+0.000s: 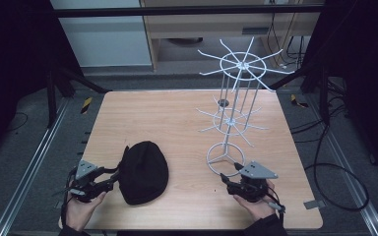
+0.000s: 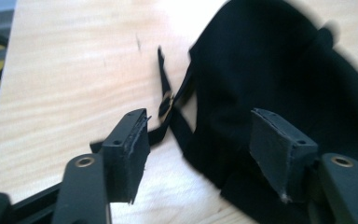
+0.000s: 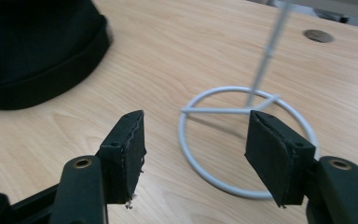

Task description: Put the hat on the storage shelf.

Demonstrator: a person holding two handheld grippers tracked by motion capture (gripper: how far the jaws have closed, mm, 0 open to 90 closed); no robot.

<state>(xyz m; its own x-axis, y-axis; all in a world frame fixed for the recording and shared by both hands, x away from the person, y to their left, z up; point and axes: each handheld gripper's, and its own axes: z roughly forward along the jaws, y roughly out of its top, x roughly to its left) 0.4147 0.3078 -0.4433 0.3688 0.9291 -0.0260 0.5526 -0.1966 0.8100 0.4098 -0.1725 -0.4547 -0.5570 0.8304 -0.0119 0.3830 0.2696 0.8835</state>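
Observation:
A black cap (image 1: pixel 143 172) lies on the wooden table (image 1: pixel 167 118) at the front left. My left gripper (image 1: pixel 112 181) rests at the cap's left edge, held by a hand. In the left gripper view the left gripper (image 2: pixel 200 140) is open; the cap (image 2: pixel 279 70) and its strap with a brass buckle (image 2: pixel 166 105) lie just ahead of the pads, which do not press on them. A white wire hanging stand (image 1: pixel 234 118) rises at the right. My right gripper (image 1: pixel 225 178) is open in front of the stand's ring base (image 3: pixel 219 111), with nothing between the jaws of this gripper (image 3: pixel 196 140).
The stand carries two tiers of wire hooks, the upper one (image 1: pixel 243 65) spreading wide over the table's far right. A round cable hole (image 1: pixel 223 103) sits in the tabletop behind the stand. Metal rails and cables run along the floor on both sides.

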